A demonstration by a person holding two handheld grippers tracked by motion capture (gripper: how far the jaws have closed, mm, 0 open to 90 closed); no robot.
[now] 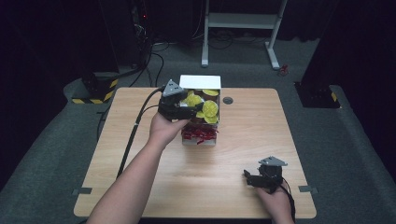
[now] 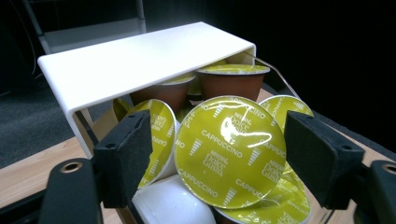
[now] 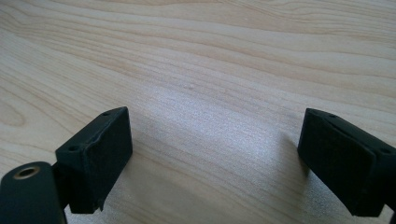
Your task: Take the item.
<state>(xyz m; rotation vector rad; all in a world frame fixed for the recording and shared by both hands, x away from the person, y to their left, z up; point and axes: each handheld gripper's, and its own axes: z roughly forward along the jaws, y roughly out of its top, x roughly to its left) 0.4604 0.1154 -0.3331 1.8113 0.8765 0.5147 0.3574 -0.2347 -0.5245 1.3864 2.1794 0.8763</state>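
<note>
Work in hand: picking one coffee capsule out of the white box [image 1: 200,82] at the far middle of the table [image 1: 243,140].
Capsule's place: the capsule [image 2: 229,150] lies on top of the heap in the box, tipped up so its yellow-green foil lid faces the left gripper's camera; other capsules lie beside, behind and under it.
Left gripper: the left gripper [image 2: 219,156] stands partly open, its jaws either side of the capsule; the left pad [image 2: 135,151] looks close to the lid's rim and overlaps a neighbouring capsule, while the right pad [image 2: 317,154] sits at the rim's edge. Whether either pad presses cannot be told.
Key relation: the capsule sits straight ahead between the jaws, its round lid spanning the gap from pad to pad, so the closing line runs across the lid's width.
Nearer hand: the left hand [image 1: 166,126] is at the box; the right gripper [image 1: 252,179] rests well apart near the table's front right corner.
Right gripper: open, jaws wide over bare wood, holding nothing.
Risk, as a judgement: the left pad may catch the neighbouring capsule too.
</note>
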